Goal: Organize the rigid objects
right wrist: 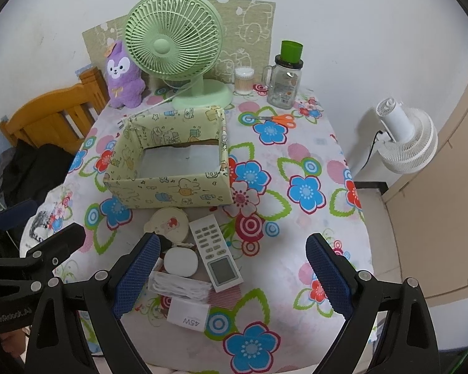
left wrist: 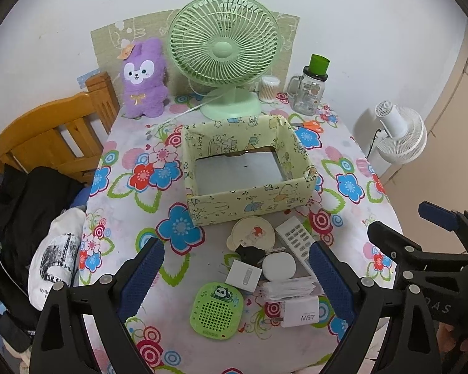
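I read "45W" on the white charger (left wrist: 299,313) near the tabletop's front edge, and "PARTY" on the patterned box (left wrist: 246,168).

Open right gripper (right wrist: 231,280), remote (right wrist: 215,254), seemingly empty box (right wrist: 171,171)

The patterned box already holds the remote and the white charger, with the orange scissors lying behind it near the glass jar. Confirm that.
Not quite: the patterned box is empty. The remote and the white charger lie on the tablecloth in front of it, as the right wrist view shows. The orange scissors do lie behind it near the glass jar.
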`<state>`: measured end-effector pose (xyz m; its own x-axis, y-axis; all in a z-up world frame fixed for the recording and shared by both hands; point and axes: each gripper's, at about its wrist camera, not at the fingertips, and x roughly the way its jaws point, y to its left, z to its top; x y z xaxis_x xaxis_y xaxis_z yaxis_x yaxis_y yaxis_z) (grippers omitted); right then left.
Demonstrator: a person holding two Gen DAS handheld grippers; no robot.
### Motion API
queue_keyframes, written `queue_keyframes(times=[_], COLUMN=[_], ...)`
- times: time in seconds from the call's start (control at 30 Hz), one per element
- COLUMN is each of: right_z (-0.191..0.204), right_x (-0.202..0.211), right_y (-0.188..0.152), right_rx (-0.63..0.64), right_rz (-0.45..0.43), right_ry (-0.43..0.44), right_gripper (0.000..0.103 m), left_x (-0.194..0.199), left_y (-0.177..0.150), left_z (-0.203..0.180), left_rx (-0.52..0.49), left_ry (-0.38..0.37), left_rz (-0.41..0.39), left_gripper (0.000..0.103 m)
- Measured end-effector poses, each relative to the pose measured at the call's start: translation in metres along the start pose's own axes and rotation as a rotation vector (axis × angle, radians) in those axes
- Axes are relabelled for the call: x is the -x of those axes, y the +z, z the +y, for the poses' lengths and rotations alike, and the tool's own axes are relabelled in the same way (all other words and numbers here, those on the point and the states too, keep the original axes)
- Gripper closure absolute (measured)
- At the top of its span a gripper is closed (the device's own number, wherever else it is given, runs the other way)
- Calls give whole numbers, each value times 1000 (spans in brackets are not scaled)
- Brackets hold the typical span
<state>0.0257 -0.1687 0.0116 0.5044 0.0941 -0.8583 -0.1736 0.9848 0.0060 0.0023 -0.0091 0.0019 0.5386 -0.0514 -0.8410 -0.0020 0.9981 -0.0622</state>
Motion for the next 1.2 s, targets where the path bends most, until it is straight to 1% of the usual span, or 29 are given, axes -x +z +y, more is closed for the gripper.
queue_keyframes(times=[0.17,0.27,0.33,0.67,0.87,1.03,1.2], right_z=[1,3,4,6,9,10,11], right_x=[-3,-3,-4,-28,-47,-64,-83], right_y=[1,1,2,-2,-4,-6,-8], right_rx=[2,18,27,38,69,71,83], right_rz=[6,-9,-14,38,62,91,124], right_ry=[8,-23,-22,56,74,84,86], right_gripper=[8,8,8,8,8,9,11], left_x=[-2,-4,-5,-28,-48,-64,-83], left_y=[0,0,-1,-14,-24,-28,-31], left_z=[1,2,3,10,17,18,17], left_rx=[-1,7,0,16,29,30,28], left_ry=[-5,-11,-4,7,21,16,13], left_rz=[7,6,10,66,118,150,179], left_gripper=[8,8,8,8,8,8,8])
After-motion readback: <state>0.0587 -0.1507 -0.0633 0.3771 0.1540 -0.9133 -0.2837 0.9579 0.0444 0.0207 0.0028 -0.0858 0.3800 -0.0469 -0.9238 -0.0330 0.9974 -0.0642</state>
